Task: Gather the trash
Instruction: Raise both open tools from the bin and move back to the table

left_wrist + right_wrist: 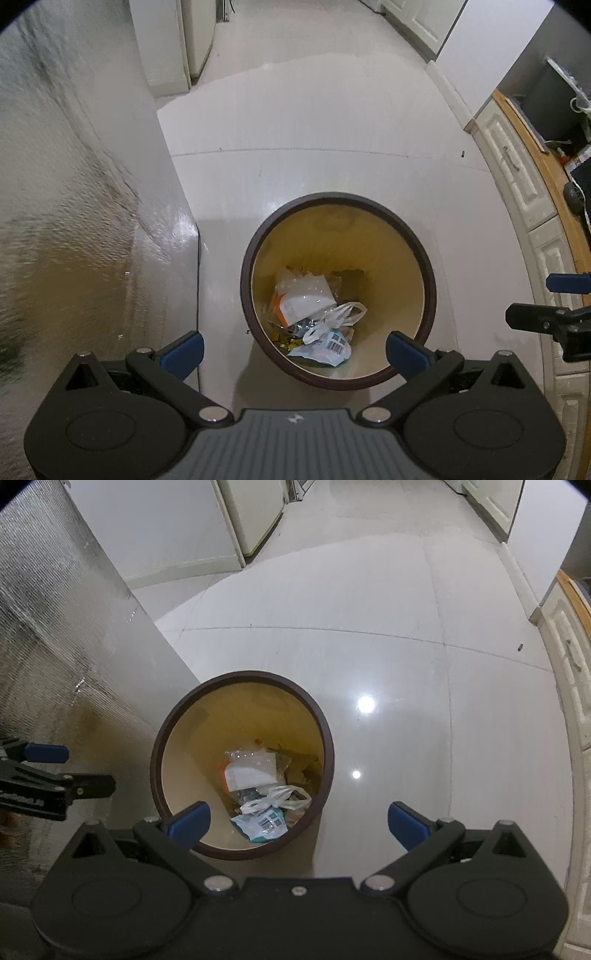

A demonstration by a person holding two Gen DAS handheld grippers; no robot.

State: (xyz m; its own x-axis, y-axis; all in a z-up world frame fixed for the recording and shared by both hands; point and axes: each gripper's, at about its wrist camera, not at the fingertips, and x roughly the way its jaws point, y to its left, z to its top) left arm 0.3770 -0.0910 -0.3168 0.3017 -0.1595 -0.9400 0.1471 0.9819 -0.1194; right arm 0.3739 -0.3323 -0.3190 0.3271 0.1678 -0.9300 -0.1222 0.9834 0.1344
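Observation:
A round bin (369,204) with a dark brown rim and a yellow inside stands on the pale tiled floor. At its bottom lies a heap of trash (314,314): clear plastic wrappers, a white bag, a blue packet with a barcode. My left gripper (293,350) hangs above the bin's near rim, open, nothing between its blue pads. In the right wrist view the same bin (236,675) sits to the left, with the trash (262,790) inside. My right gripper (298,823) is open wide and empty over the bin's right edge. Each gripper shows at the other view's side edge.
A tall silver-wrapped panel (74,221) stands close on the left of the bin. White cabinet fronts (517,177) under a wooden counter (546,177) run along the right. A white appliance (251,513) stands at the back. Open tiled floor (406,664) lies beyond the bin.

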